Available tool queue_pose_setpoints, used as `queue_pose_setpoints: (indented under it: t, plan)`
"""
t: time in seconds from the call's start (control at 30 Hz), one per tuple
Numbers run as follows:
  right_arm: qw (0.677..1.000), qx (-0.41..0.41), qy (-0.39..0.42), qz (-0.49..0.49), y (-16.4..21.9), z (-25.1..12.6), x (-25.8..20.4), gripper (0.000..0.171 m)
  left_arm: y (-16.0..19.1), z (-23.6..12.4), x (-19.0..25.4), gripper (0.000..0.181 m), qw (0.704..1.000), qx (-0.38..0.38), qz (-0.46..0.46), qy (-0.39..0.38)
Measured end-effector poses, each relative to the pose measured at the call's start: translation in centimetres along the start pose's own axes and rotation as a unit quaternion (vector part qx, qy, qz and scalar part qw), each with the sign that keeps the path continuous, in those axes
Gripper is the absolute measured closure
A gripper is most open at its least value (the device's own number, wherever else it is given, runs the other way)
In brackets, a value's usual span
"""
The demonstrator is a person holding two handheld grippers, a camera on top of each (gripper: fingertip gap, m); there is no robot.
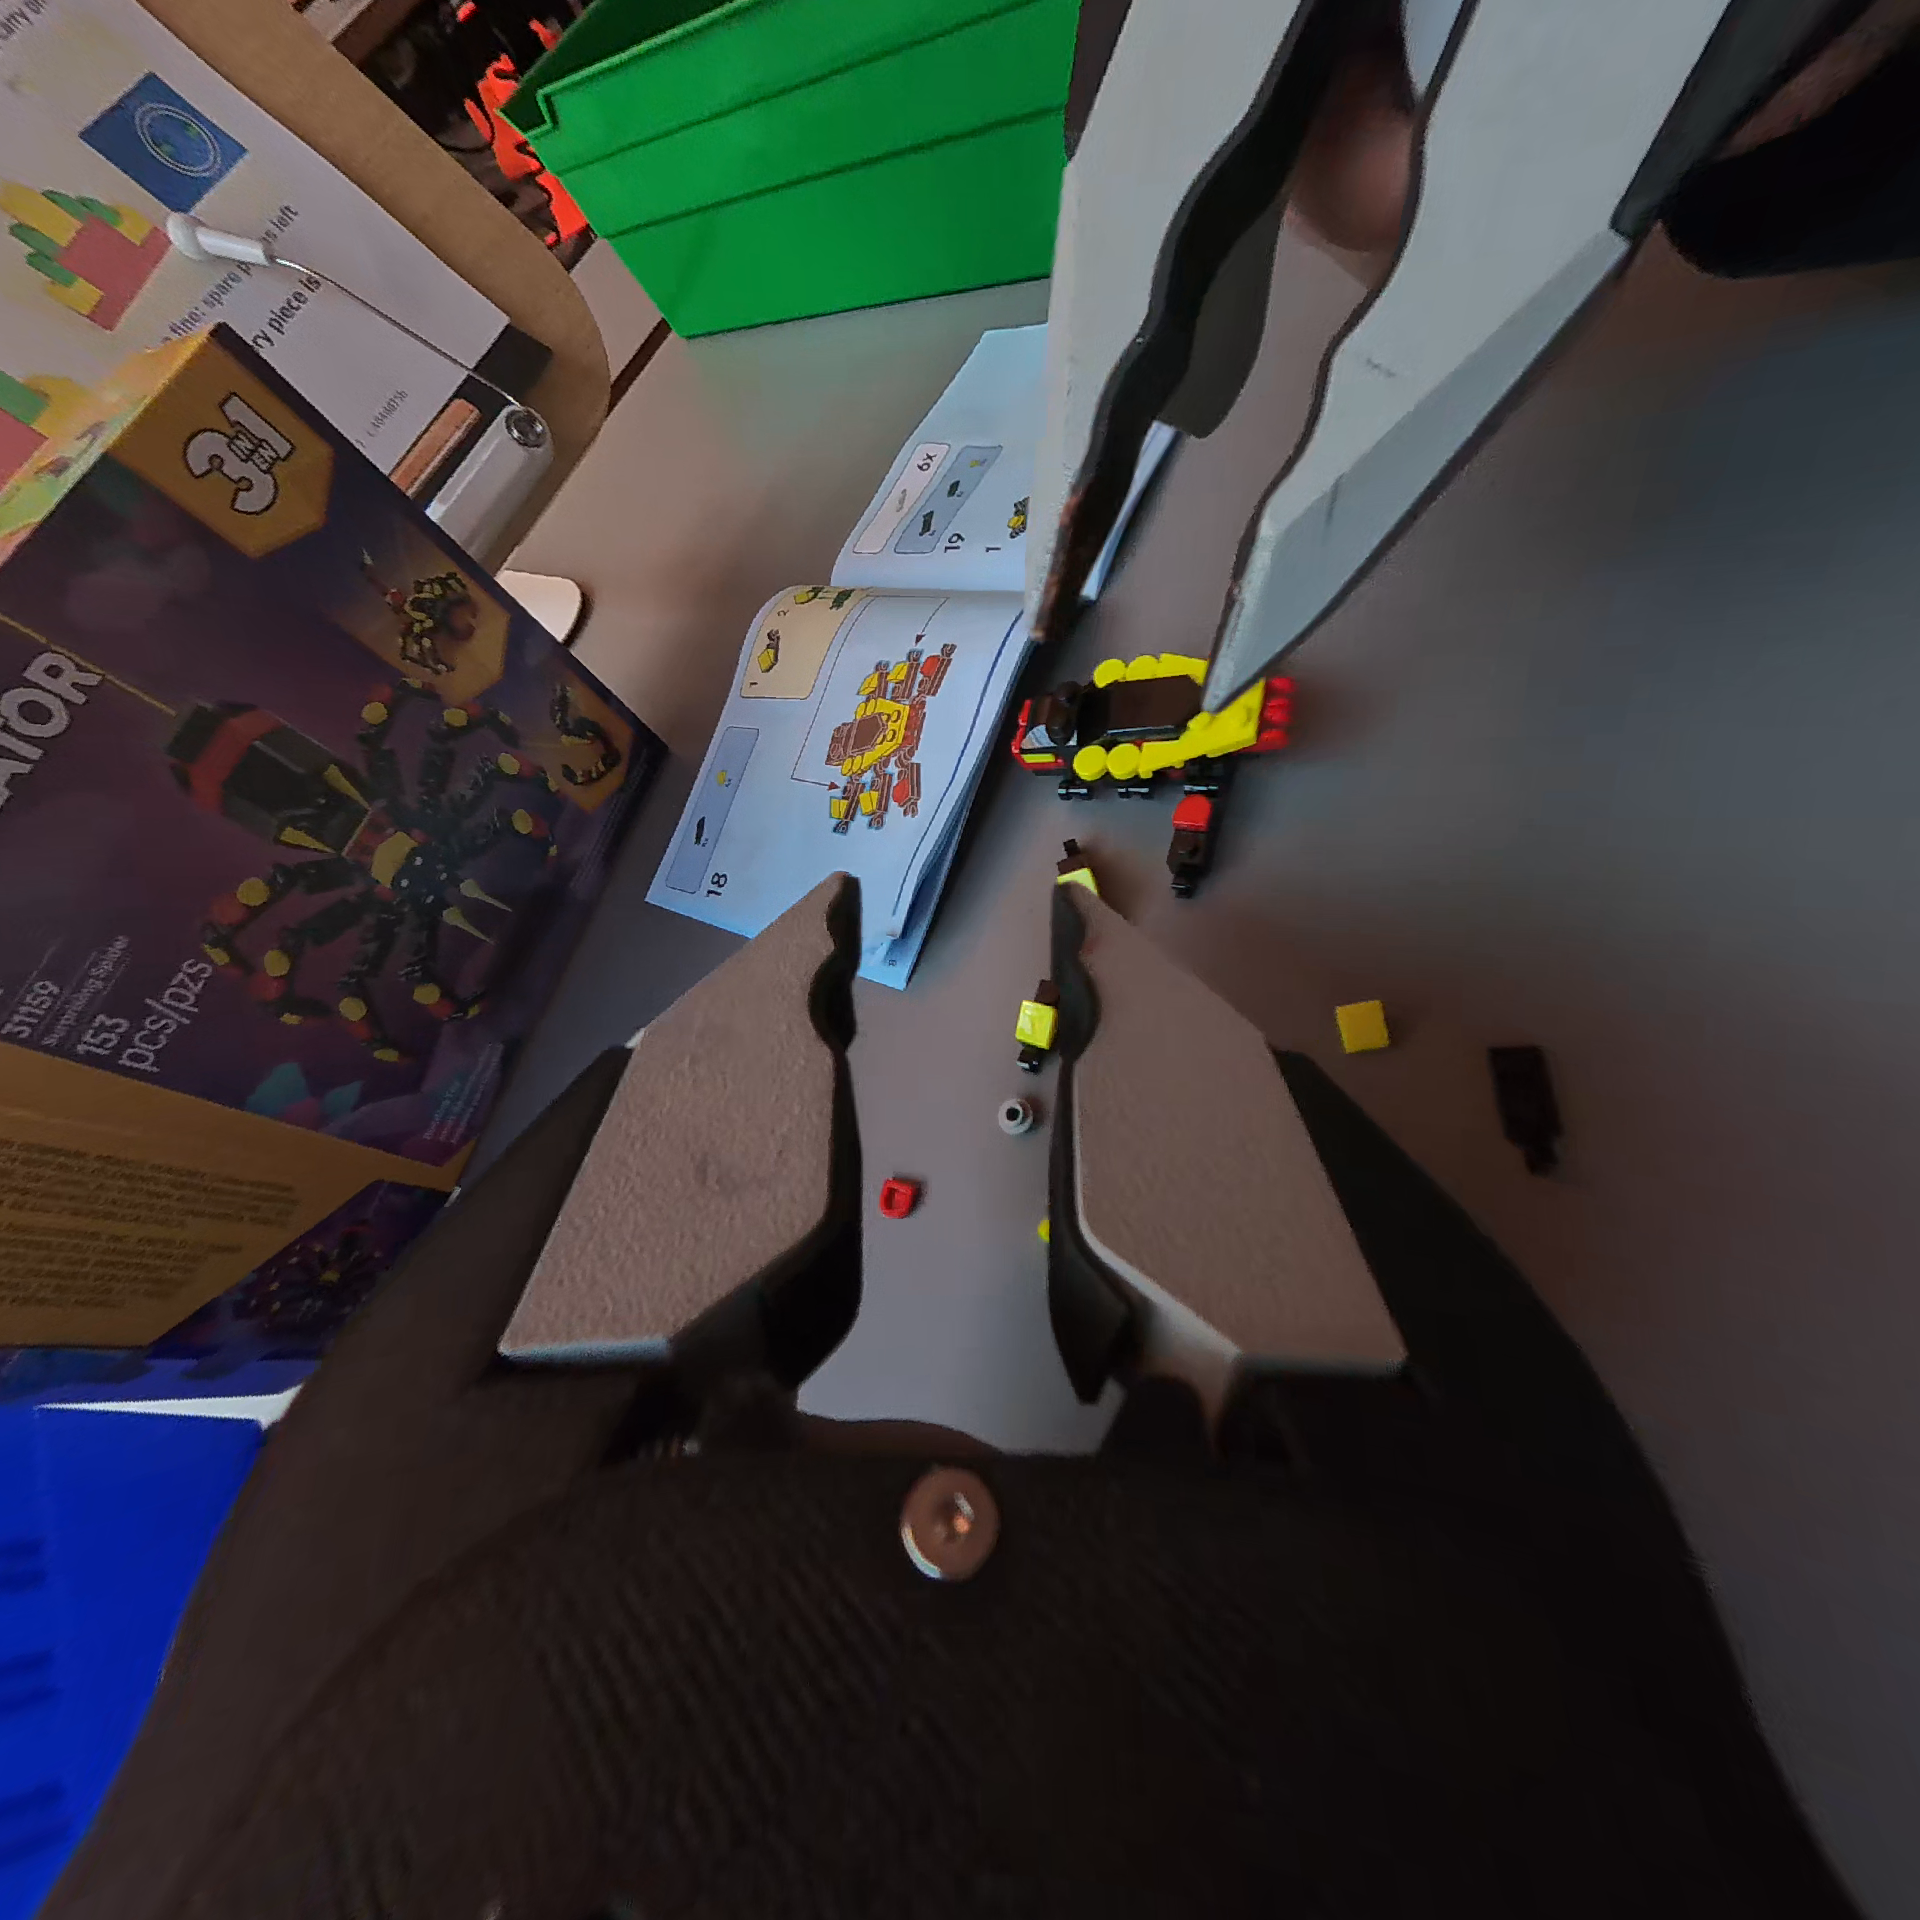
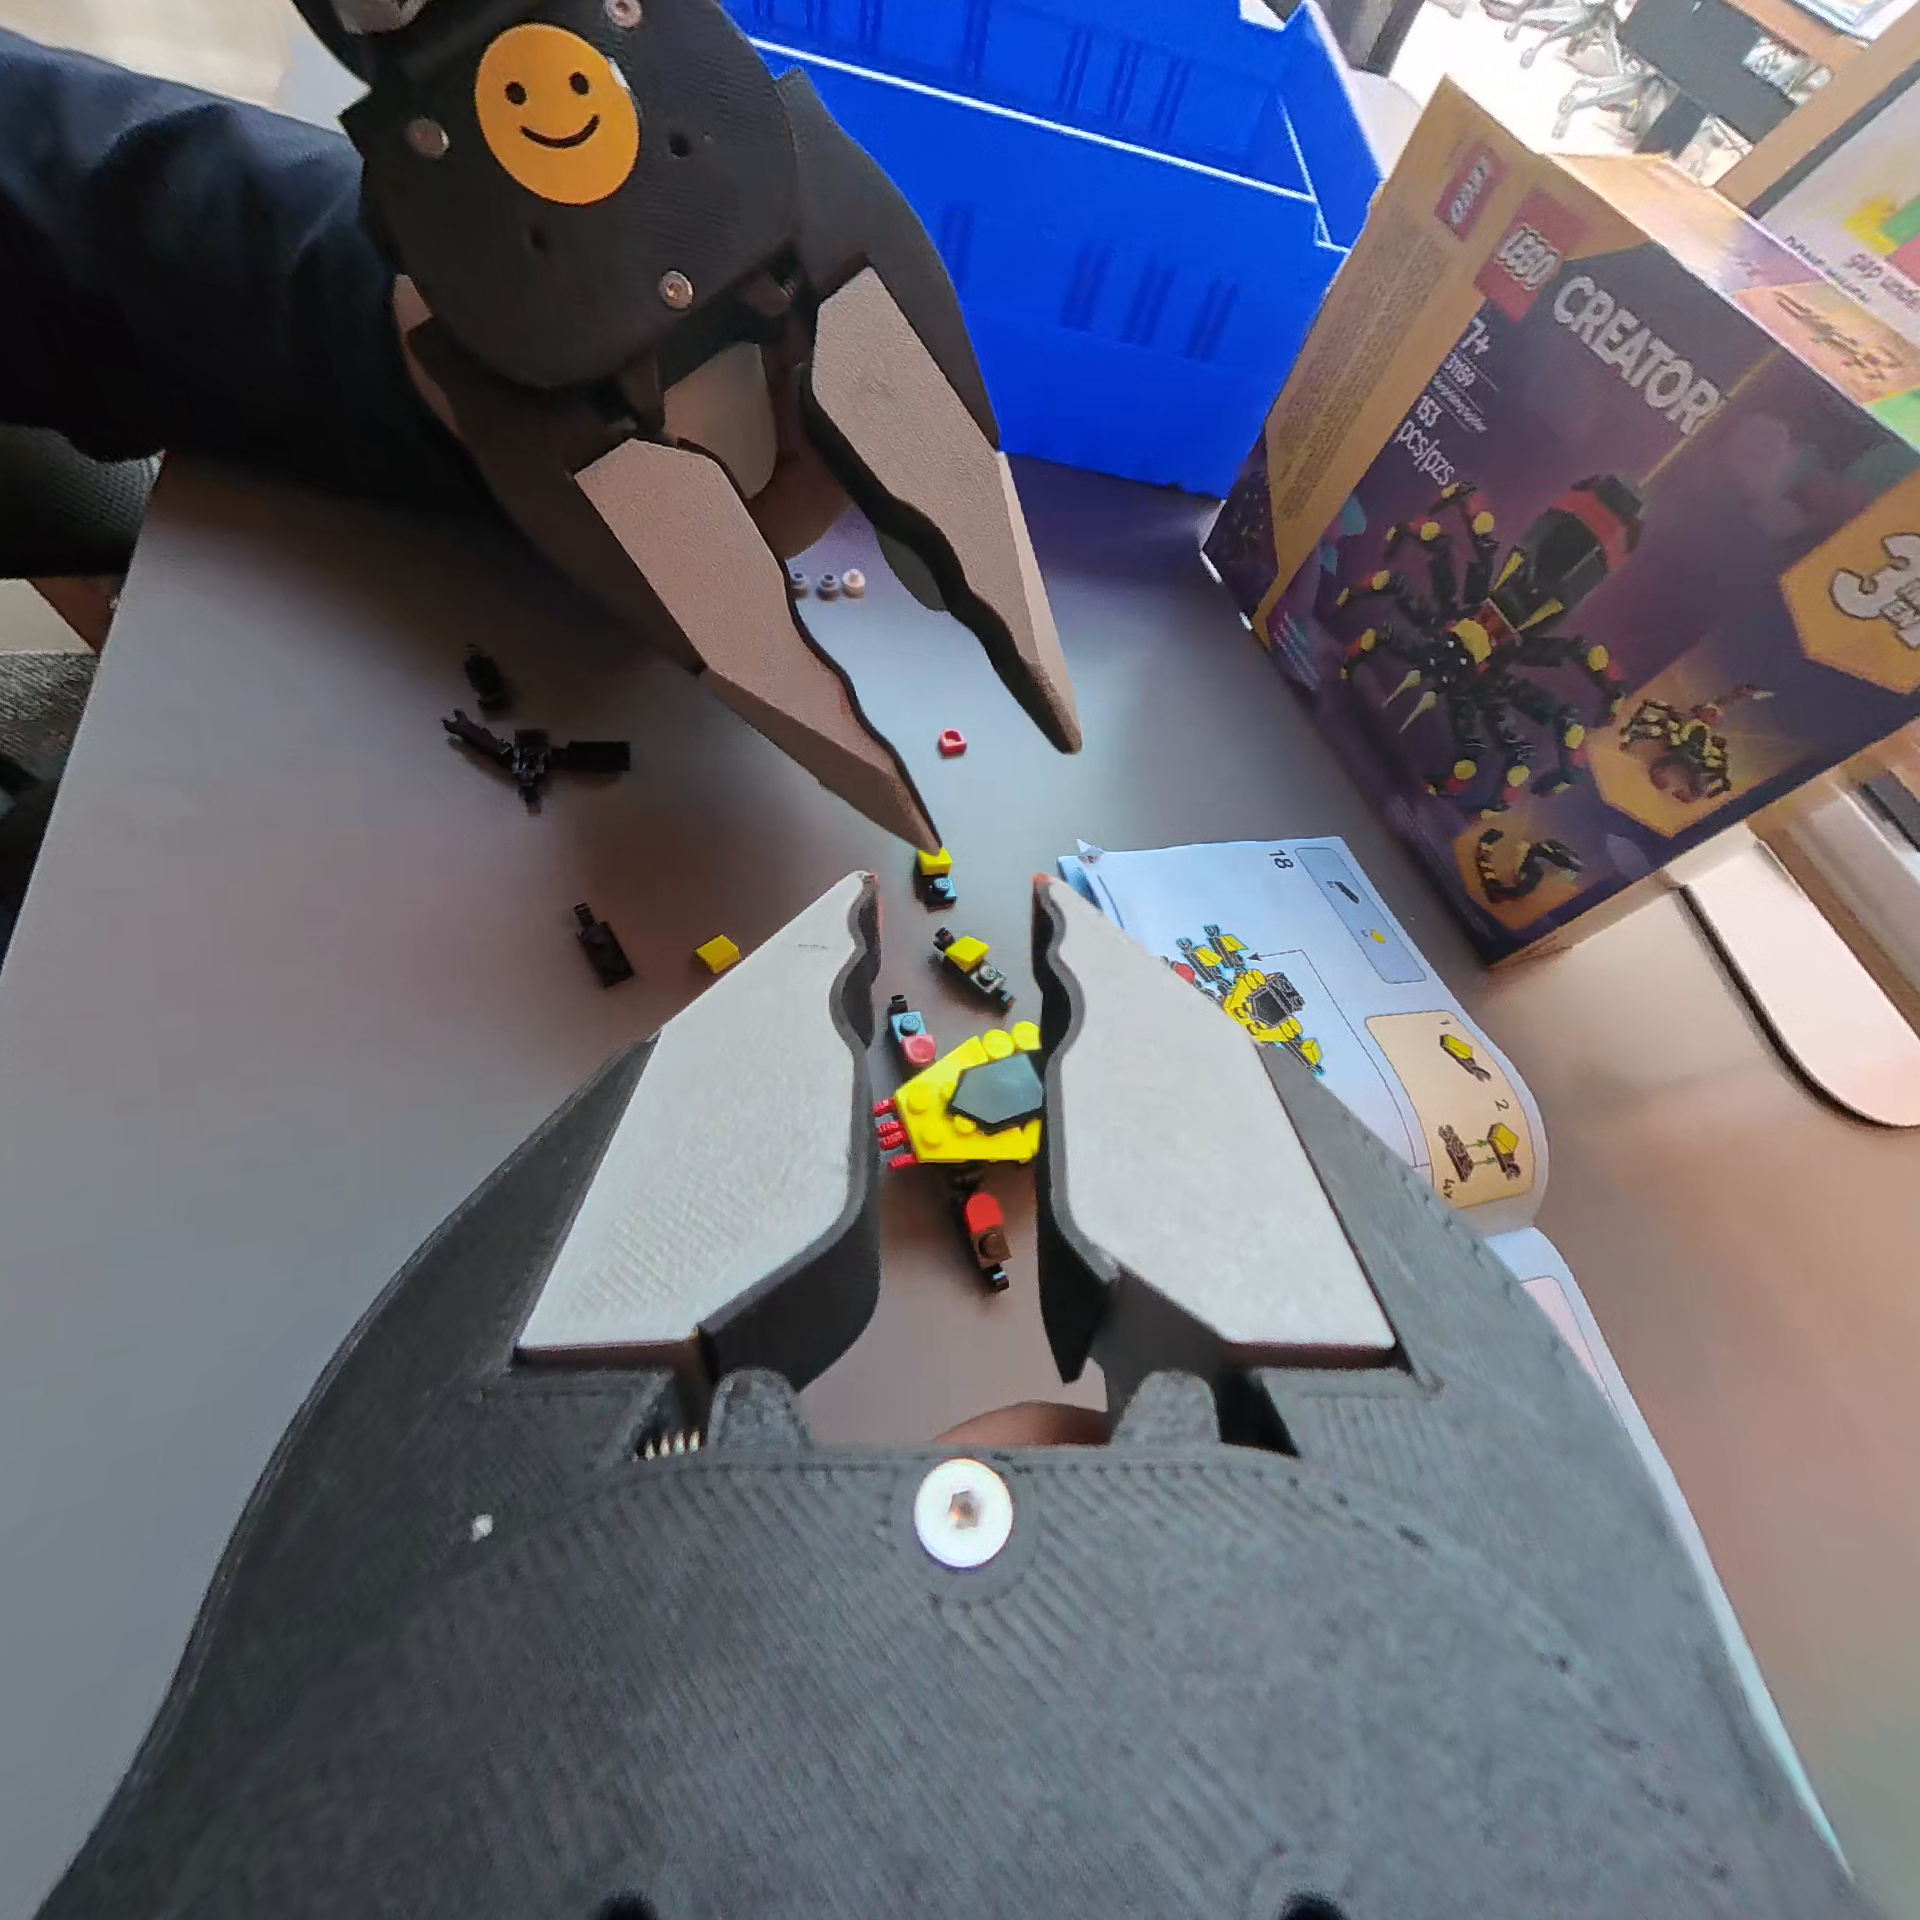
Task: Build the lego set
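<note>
A partly built yellow, black and red model [image 1: 1143,727] lies on the grey table [image 1: 1558,831]. In the right wrist view the model [image 2: 966,1112] sits between the fingers of my open right gripper [image 2: 951,883]. In the left wrist view one fingertip of the right gripper [image 1: 1135,665] rests on the model's yellow edge. My left gripper [image 1: 954,899] is open and empty above loose pieces. Its tip touches a small yellow-topped leg piece [image 2: 932,864]. Another leg piece [image 1: 1039,1023] lies beside its right finger. The left gripper [image 2: 997,790] shows opposite in the right wrist view.
An open instruction booklet [image 1: 862,748] lies left of the model, with the set's box [image 1: 291,831] beyond it. Green bins [image 1: 810,166] and a blue bin [image 2: 1091,208] stand at the table's edges. A yellow tile [image 1: 1361,1027], a red piece [image 1: 899,1197] and black pieces [image 2: 530,753] lie scattered.
</note>
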State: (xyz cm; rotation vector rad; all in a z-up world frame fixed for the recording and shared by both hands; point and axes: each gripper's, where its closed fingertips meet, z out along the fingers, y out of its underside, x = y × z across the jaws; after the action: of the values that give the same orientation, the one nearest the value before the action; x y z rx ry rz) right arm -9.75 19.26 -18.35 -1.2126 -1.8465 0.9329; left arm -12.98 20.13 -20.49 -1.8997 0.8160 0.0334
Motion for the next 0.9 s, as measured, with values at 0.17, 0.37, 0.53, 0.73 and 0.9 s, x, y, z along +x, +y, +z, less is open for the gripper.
queue_pose_setpoints:
  t: [0.17,0.37,0.53,0.73,0.9]
  plan:
    - [0.999,-0.010,-0.040,-0.014,0.9,0.4,-1.0,0.154,-0.1,-0.2,-0.6,0.148,1.000,0.005,-0.007,-0.008]
    - [0.992,-0.049,-0.097,-0.064,2.3,1.8,-4.3,0.156,0.2,-0.1,-1.4,0.148,0.998,-0.009,0.030,-0.056]
    - [0.986,-0.071,-0.110,-0.103,3.1,2.8,-5.7,0.155,0.5,-0.1,-1.7,0.149,0.996,-0.020,0.044,-0.069]
    - [0.980,-0.070,-0.131,-0.134,3.4,3.1,-6.2,0.158,0.7,0.2,-1.3,0.149,0.994,-0.029,0.068,-0.077]
    - [0.970,-0.065,-0.180,-0.149,2.9,2.8,-6.2,0.160,0.7,0.0,-1.5,0.149,0.994,-0.030,0.069,-0.082]
